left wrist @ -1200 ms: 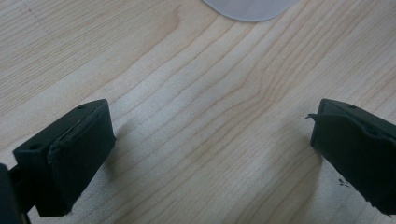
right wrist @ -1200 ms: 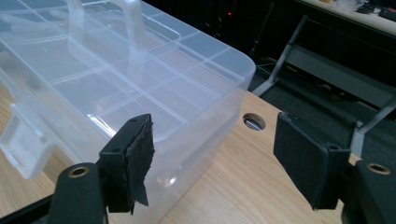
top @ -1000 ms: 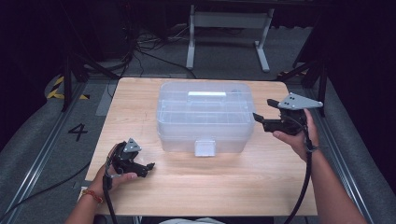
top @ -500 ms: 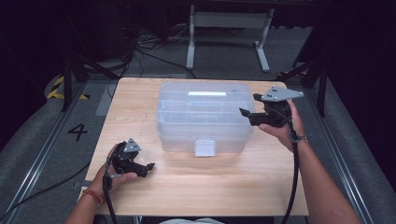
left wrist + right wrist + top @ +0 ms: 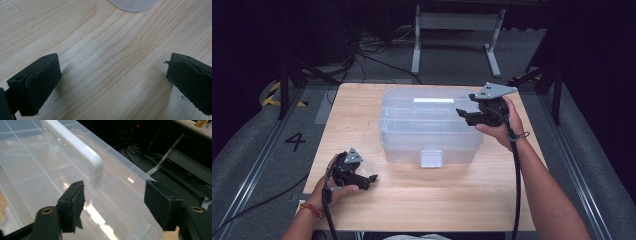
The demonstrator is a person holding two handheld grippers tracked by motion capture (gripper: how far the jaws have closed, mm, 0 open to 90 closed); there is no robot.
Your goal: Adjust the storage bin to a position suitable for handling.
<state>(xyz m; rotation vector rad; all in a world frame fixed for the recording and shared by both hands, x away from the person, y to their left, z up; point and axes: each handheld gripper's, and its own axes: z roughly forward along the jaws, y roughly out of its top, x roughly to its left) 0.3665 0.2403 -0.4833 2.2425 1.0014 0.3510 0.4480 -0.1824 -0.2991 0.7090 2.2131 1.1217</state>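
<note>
While the clear plastic box (image 5: pixel 432 127) stands shut in the middle of the table (image 5: pixel 422 210) in the high view, little of the work can be counted as done: the lid is down and the front latch (image 5: pixel 431 158) appears closed. The right gripper (image 5: pixel 469 115) is held over the right end of the lid, and the left gripper (image 5: pixel 368 179) is rested on the near left of the table, well apart from the box. One box, one latch and two grippers are counted.

In the left gripper view, the jaws are spread wide over bare wood with nothing between them; a rounded edge of the box (image 5: pixel 133 3) is seen at the far side.

In the right gripper view, the jaws have just been closing yet are kept fairly wide, with nothing gripped; the one white handle (image 5: pixel 82 152) lies just beyond them. Reaching it, gripping it and whatever follows are judged to be left.
</note>
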